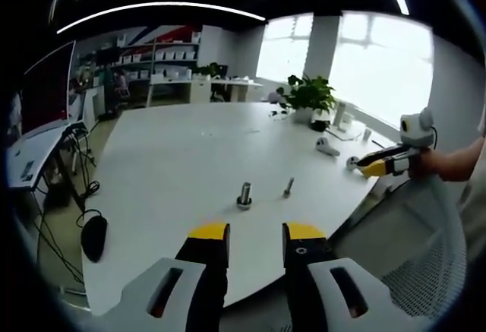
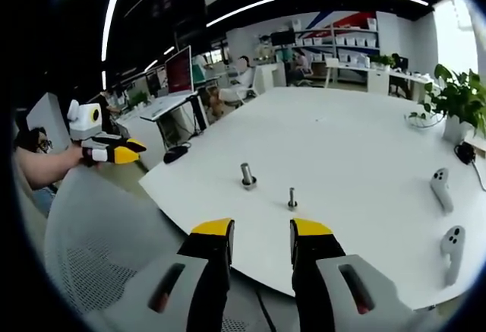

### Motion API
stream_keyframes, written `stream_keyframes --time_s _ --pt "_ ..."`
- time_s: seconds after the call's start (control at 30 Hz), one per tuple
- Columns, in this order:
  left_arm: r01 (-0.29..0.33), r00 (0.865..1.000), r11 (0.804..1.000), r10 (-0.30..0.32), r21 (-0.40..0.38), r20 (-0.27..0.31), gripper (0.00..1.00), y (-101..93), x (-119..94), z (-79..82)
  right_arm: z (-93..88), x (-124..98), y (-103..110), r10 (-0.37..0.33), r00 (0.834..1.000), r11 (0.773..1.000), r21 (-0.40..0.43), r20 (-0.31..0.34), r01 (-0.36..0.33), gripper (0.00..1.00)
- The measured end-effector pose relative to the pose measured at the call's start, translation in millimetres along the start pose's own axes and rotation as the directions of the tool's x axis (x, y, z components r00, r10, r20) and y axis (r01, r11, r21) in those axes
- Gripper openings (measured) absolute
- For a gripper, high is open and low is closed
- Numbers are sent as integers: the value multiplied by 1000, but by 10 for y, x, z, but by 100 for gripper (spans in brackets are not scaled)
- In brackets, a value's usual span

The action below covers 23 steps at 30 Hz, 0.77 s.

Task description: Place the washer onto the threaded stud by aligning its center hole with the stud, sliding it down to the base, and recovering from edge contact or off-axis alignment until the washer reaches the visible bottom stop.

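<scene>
Nearest you in the left gripper view, your left gripper (image 1: 255, 235) sits with its jaws parted and nothing between them, short of the white table (image 1: 175, 157). In the right gripper view your right gripper (image 2: 261, 233) is likewise apart and empty, hanging just off the table edge above a mesh chair back (image 2: 99, 233).

Beyond the jaws stand two small metal pieces near each other: a thicker stud on a wide base (image 1: 244, 194) and a slimmer threaded stud (image 1: 288, 188). I cannot make out the washer; it is too small to tell, possibly the ring at the thicker piece's foot.

Find the washer before you commit. Pinch it by the rim so the hole stays free, carry it level over the stud, and lower straight along the axis. If an edge catches, lift slightly and recentre instead of pushing.

Farther off lie two white controllers (image 2: 440, 188) and a potted plant (image 1: 307, 95).
</scene>
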<state>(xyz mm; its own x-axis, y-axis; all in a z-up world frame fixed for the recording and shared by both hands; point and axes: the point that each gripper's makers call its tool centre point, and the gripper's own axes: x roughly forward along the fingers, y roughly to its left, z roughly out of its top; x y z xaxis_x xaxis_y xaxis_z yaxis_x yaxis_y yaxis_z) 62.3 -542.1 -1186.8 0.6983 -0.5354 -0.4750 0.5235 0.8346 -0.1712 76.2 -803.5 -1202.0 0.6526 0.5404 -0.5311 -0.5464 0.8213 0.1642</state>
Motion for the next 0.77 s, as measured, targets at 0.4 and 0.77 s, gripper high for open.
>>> stream_keyframes --time_s 0.4,0.77 --pt "1 1000 1000 -1 1 -20 25 0 11 -38 -17 4 13 8 1000 1000 -2 -10 -8 31" --pt "6 1000 1000 -6 2 -30 25 -7 15 -55 -26 4 16 7 1000 1000 4 -14 -7 31"
